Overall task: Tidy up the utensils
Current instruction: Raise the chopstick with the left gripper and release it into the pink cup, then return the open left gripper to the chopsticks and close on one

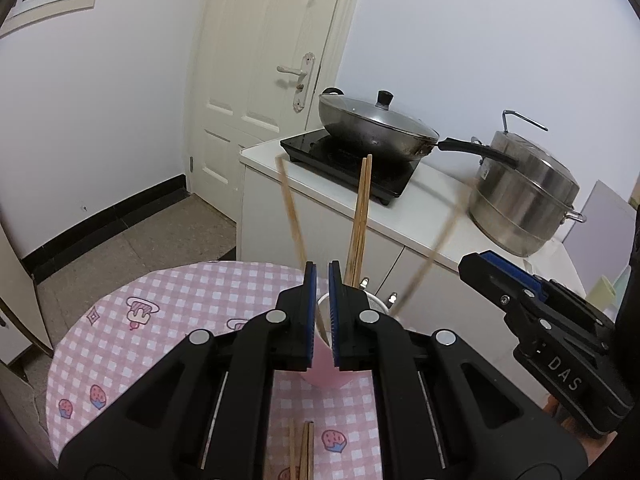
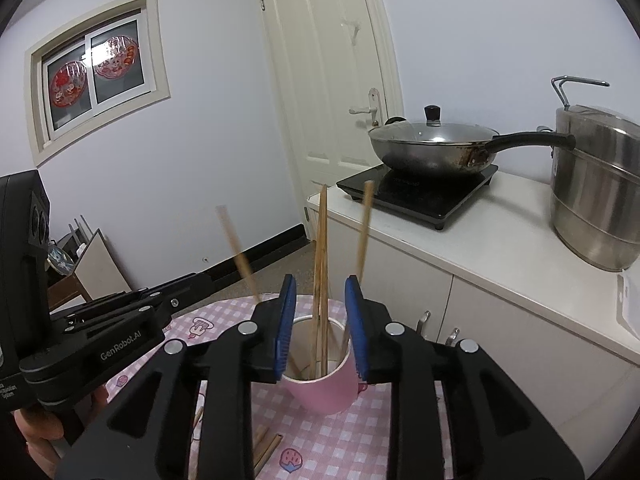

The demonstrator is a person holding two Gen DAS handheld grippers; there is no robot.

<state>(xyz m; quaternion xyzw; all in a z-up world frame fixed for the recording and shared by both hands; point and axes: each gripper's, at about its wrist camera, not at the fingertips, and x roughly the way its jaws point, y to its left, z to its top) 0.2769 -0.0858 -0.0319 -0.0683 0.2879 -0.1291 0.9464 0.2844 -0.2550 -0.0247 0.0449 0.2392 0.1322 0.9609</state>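
Pink cup (image 2: 320,376) stood on the checked counter (image 2: 320,448), chopsticks (image 2: 320,280) upright inside at our twelve o'clock. Our right tool (image 2: 320,324) hung released around them, the left tool (image 1: 322,320) clenched empty; we judged loose sticks (image 1: 302,452) at six o'clock wanted gathering next.

This is a small home kitchen. A lidded wok (image 2: 434,148) sits on a black induction hob (image 2: 420,194) beside a steel steamer pot (image 2: 596,196) on a white cabinet (image 2: 500,256), with a panelled door (image 2: 332,80) behind. A pink checked cloth (image 1: 180,312) with cartoon prints covers a round tabletop, and paper cut-outs decorate the window (image 2: 96,76).
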